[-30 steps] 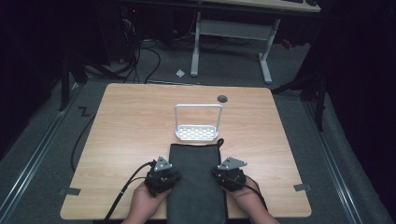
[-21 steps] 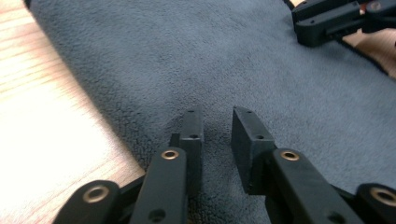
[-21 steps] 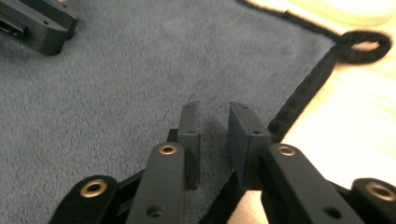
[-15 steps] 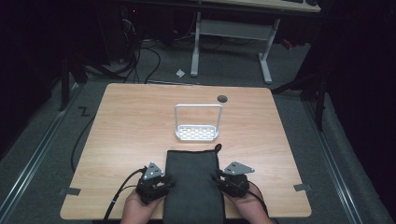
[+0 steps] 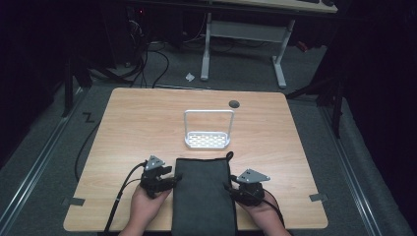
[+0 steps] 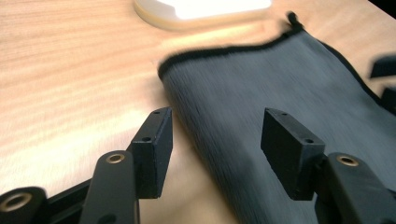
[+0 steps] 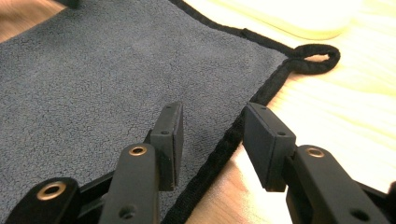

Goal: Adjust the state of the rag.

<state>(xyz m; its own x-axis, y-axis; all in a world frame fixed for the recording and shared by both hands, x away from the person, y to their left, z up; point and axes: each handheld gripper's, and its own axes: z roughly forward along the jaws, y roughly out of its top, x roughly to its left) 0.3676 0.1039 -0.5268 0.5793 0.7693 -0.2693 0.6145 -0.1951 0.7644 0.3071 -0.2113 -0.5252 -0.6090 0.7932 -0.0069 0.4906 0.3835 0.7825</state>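
One towel [image 5: 204, 194], one rack [image 5: 208, 132] far of it, two grippers. Left gripper [image 5: 173, 180] and right gripper [image 5: 230, 189] have just been opening; each now straddles a towel edge unclamped, the left shifted leftward.

Left gripper [image 5: 173, 180] held low in left hand [image 5: 145, 206], jaws apart, just been opening, nothing pinched btwn pads, right gripper [image 5: 228, 188] held in right hand [image 5: 260, 214], jaws apart, likewise just been opening, forearms entered from bottom edge.

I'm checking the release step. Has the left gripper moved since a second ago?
Yes. The left gripper has slid left and slightly nearer the table front edge, off the dark towel, jaws just opening, nothing gripped.
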